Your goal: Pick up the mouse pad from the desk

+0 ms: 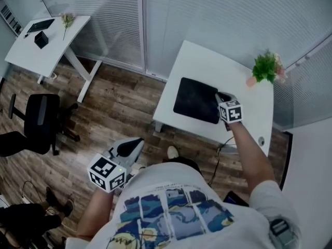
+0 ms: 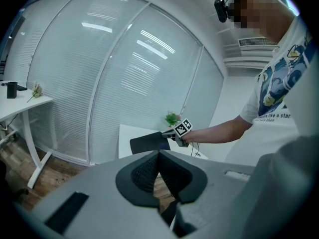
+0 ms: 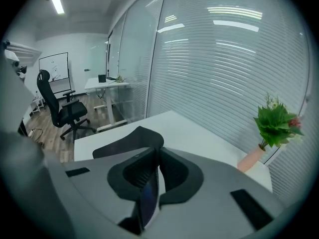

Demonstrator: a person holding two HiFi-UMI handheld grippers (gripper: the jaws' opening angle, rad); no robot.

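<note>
The black mouse pad (image 1: 194, 100) hangs over the white desk (image 1: 207, 61), and my right gripper (image 1: 218, 98) is shut on its right edge. In the right gripper view the pad (image 3: 124, 143) runs from the jaws out to the left above the desk (image 3: 189, 128), with its thin edge pinched between the pads of the right gripper (image 3: 154, 156). In the left gripper view the pad (image 2: 147, 143) is lifted clear of the desk top (image 2: 127, 133). My left gripper (image 1: 136, 143) is held low near the person's body, over the floor, shut with nothing in it (image 2: 158, 156).
A small green plant in a pink pot (image 1: 267, 66) stands at the desk's far right corner. A wall of glass with blinds (image 1: 155, 19) lies behind the desk. A black office chair (image 1: 41, 123) and a second white desk (image 1: 46, 40) are at the left on the wooden floor.
</note>
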